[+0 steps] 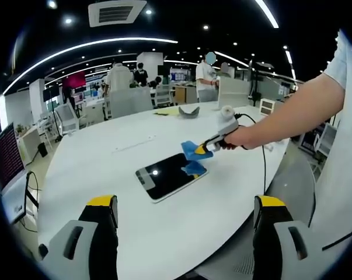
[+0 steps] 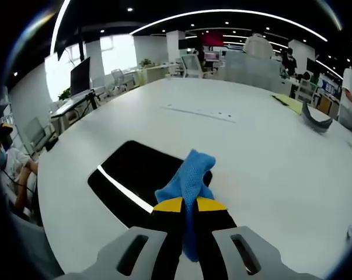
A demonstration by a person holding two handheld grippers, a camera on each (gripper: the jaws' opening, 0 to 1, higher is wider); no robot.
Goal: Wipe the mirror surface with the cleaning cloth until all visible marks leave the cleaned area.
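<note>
In the left gripper view, the left hand-held gripper rises from the bottom of the frame with its yellow-tipped jaws spread wide and nothing between them, hanging over the near part of the white surface; the mirror lies flat at frame centre, and the right hand-held gripper comes in from the right, pressing the blue cleaning cloth onto the mirror's right-hand corner; since nothing pins the mirror, a firm stroke could likely slide it across the surface, and the idle left hand-held gripper is too far off to steady it

In the right gripper view, the right hand-held gripper has its jaws closed tight on the cleaning cloth, which bunches forward onto the dark mirror at centre frame; the wad is narrow, so a pass may well leave unwiped bands or drag smears around; if the angle drops, the hard jaw tips could scrape the glass; the cloth hangs loosely past the jaws and might slip out under pressure; whether marks remain on the dark glass cannot be told
</note>
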